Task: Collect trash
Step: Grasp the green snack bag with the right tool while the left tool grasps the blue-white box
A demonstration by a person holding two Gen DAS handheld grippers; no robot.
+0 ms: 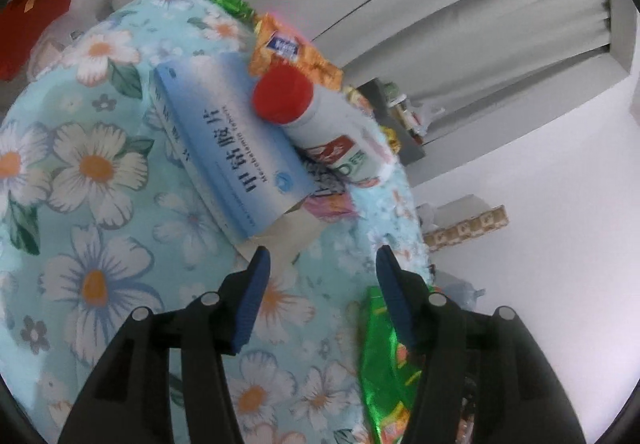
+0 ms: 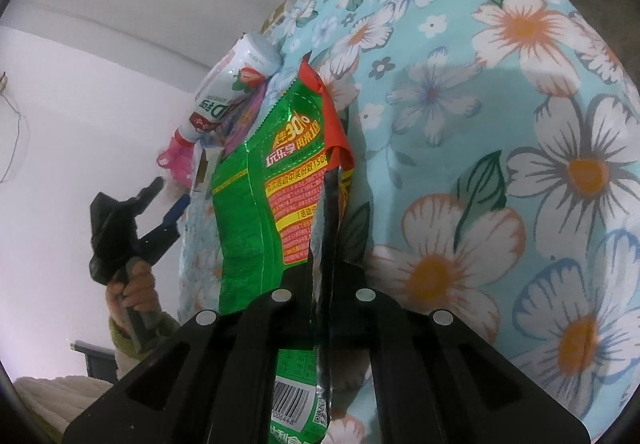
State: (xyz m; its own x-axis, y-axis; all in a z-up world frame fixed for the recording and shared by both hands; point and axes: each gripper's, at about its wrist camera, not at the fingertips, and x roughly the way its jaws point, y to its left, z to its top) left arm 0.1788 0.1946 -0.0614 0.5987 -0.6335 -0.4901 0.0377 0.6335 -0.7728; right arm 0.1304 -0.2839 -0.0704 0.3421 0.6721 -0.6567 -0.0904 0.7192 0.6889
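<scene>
Green snack bag (image 2: 256, 212) pinched flat in right gripper (image 2: 326, 244); left gripper (image 1: 322, 276) agape, empty, probably box (image 1: 232, 148) at 11 o'clock next: approach squarely.

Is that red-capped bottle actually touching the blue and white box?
Touching. The left wrist view shows the red-capped bottle lying tilted with its cap and side resting on the blue and white box, no gap between them.

Bright, soft daylight; strong fisheye bending and dark corners; slight motion blur.
</scene>
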